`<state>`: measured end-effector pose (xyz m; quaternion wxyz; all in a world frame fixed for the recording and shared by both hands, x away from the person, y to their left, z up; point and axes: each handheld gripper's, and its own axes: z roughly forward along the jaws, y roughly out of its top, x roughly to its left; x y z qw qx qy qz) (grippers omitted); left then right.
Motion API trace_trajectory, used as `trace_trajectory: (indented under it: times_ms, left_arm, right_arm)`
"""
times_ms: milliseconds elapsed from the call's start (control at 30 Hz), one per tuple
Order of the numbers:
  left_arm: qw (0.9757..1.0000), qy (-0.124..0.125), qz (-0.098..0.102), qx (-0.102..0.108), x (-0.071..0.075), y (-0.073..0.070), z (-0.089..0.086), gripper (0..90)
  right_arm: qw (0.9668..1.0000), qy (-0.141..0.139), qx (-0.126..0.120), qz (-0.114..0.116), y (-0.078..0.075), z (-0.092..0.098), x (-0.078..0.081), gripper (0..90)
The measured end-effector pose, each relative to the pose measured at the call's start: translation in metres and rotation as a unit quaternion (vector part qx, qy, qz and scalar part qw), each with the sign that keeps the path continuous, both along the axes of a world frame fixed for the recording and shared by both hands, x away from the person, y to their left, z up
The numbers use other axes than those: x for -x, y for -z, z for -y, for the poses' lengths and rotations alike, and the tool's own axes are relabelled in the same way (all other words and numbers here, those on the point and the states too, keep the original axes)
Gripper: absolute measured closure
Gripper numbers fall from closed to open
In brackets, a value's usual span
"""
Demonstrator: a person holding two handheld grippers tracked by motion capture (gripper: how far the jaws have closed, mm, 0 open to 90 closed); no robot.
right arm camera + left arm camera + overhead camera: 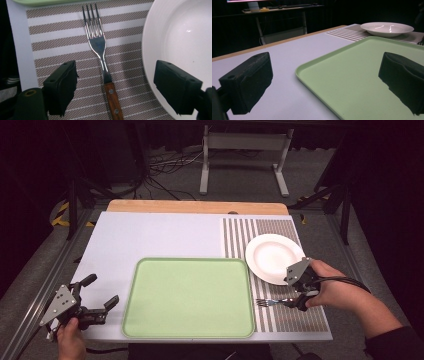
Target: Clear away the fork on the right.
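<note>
- High view: the right hand lies over the striped placemat at the table's right side, forearm coming in from the lower right corner, wrist bent so the right gripper points left along the mat.
- Right gripper view: the fork lies flat on the placemat between the two black jaws, which stand wide apart and clear of it; the wooden handle runs down the middle toward the camera and the tines point away toward the green tray.
- The white plate sits just beside the fork, partly under one jaw.
- High view: the left hand rests at the table's near left corner, holding the left gripper low and level, aimed right toward the tray.
- Left gripper view: its jaws are spread wide with nothing between them, one over the bare table, one over the tray's edge.
</note>
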<state>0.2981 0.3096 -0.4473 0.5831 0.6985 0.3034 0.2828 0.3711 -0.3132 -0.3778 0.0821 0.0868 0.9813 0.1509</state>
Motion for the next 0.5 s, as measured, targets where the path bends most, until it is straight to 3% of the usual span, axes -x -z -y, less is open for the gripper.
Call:
trace_trajectory:
  times_ms: [267,500]
  left_arm:
    - [1.0000,0.001,0.000,0.001,0.000,0.000,0.000,0.0]
    - [1.0000,0.001,0.000,0.000,0.000,0.000,0.000,0.0]
  right_arm:
    - [0.9991,-0.017,0.031,-0.021,0.006,-0.004,-0.001,21.3]
    - [0.9979,-0.031,0.051,-0.026,0.012,-0.007,-0.002,30.2]
